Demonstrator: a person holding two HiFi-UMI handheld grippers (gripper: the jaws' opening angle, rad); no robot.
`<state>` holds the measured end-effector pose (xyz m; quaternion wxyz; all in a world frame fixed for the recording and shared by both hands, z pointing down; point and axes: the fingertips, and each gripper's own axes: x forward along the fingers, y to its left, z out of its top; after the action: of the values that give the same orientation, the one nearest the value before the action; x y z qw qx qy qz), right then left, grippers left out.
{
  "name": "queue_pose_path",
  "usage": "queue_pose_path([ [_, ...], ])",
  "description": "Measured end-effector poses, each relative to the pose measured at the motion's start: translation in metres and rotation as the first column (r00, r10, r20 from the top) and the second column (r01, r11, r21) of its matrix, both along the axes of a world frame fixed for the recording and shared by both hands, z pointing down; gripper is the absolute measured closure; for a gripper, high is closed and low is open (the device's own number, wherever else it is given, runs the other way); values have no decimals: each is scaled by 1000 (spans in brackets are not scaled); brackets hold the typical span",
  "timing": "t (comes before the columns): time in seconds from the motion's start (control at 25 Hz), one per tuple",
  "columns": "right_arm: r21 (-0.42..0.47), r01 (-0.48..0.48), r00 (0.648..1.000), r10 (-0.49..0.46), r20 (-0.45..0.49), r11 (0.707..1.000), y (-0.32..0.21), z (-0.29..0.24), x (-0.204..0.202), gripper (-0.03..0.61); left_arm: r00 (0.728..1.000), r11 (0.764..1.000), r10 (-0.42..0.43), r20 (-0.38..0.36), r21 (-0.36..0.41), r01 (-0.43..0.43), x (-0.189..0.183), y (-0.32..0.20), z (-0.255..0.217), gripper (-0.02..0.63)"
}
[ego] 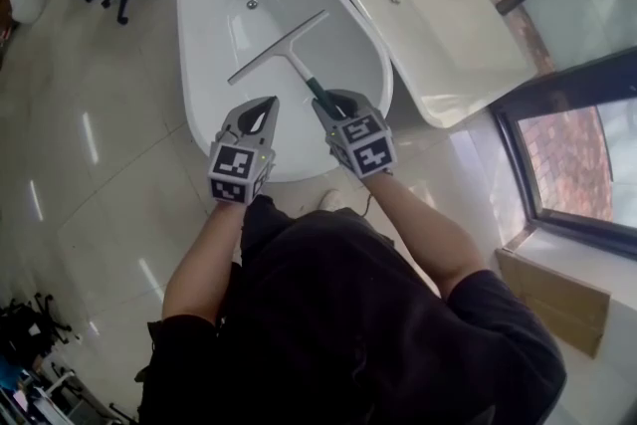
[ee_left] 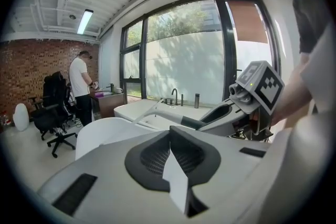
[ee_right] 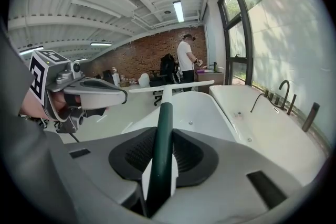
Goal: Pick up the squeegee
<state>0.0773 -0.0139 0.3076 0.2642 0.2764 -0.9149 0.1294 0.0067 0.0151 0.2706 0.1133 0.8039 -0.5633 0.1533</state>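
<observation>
Above the bathtub (ego: pixel 214 5), the right gripper (ego: pixel 335 103) clamps the squeegee (ego: pixel 279 50) by its handle (ee_right: pixel 160 149), best held firm so it cannot swivel; the left gripper (ego: pixel 262 109) is closed, empty.

The squeegee (ego: pixel 284 53) has a long white blade bar, a white neck and a dark green handle. It is held up above a white bathtub (ego: pixel 204 5), blade end away from the person.
</observation>
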Motion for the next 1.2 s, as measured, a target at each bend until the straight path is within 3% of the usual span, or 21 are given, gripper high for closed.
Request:
queue_pose_path([
  [0.28, 78, -17, 998, 12, 56, 997, 25, -48, -2, 479, 998, 998, 55, 9, 34, -55, 2, 24, -26, 612],
  [0.52, 128, -83, 993, 70, 99, 988, 40, -75, -22, 479, 991, 990, 128, 28, 54, -129, -20, 41, -41, 612],
  [0.84, 149, -135, 987, 119, 111, 980, 57, -83, -56, 479, 981, 978, 187, 43, 82, -190, -53, 50, -54, 612],
  [1.2, 163, -145, 987, 131, 96, 976, 59, -85, -56, 480, 980, 976, 196, 29, 89, -198, -57, 49, -54, 612],
])
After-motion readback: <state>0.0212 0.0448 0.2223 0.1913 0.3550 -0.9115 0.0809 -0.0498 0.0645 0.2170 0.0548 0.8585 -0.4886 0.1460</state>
